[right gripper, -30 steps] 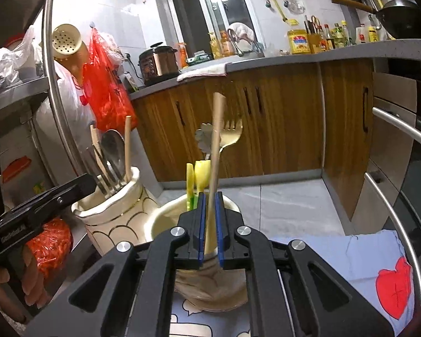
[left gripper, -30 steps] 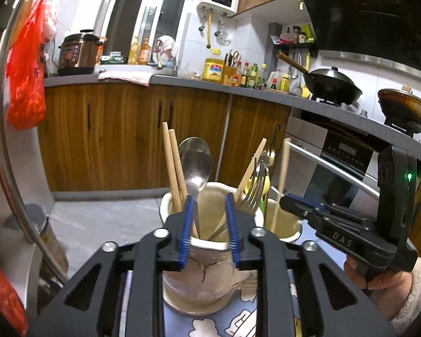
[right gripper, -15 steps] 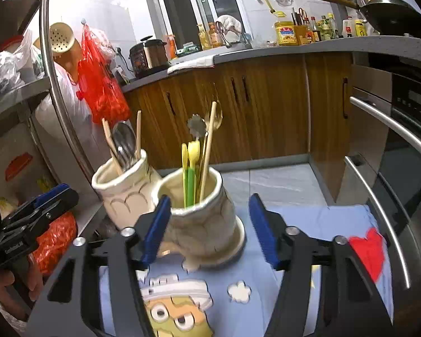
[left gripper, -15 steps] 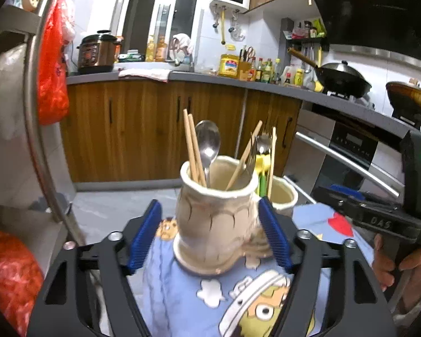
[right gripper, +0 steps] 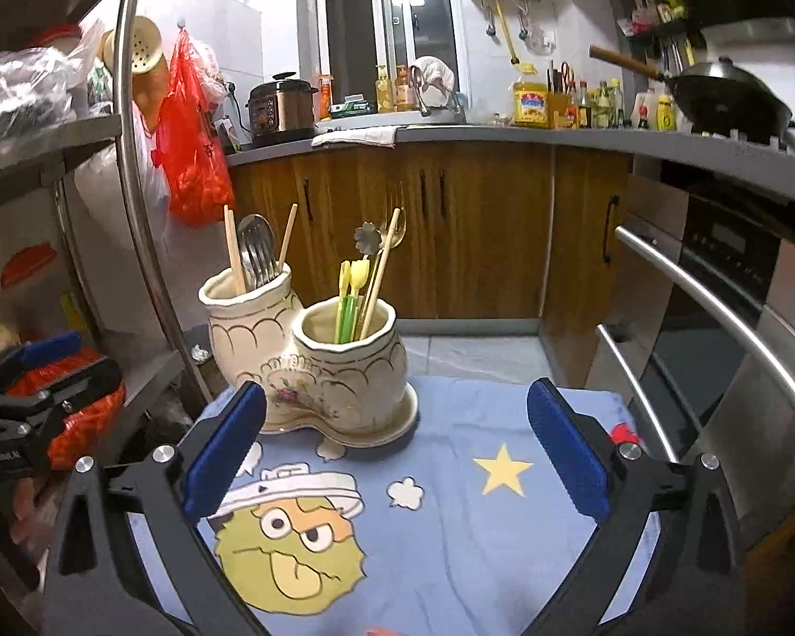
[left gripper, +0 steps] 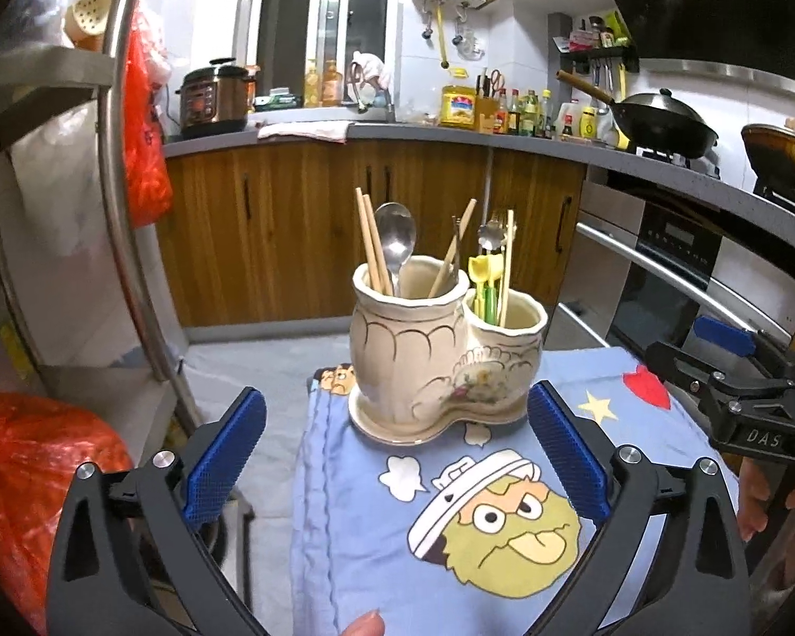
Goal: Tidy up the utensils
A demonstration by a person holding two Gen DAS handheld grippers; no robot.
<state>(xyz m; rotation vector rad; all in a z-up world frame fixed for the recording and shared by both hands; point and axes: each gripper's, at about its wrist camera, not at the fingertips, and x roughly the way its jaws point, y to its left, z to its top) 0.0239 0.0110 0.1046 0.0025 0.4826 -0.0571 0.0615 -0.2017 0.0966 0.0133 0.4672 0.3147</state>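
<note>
Holder [left gripper: 424,350], centre frame: glazed ceramic, heavy, breakable; grip utensils by stems. Left gripper [left gripper: 397,456] and right gripper [right gripper: 395,450] opening, jaws empty.

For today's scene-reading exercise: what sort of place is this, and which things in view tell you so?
A home kitchen, most likely. A wok sits on the stove, a built-in oven is set under the counter, and a ceramic utensil holder stands on a cartoon-print cloth.

The letters "DAS" stand in white on the black body of the right hand-held gripper [left gripper: 726,350], seen at the right edge of the left wrist view. The print on the left hand-held gripper [right gripper: 42,365], on the yellow oil bottle's label [left gripper: 457,104] and on the oven's panel [left gripper: 673,238] is too small or blurred to read.
</note>
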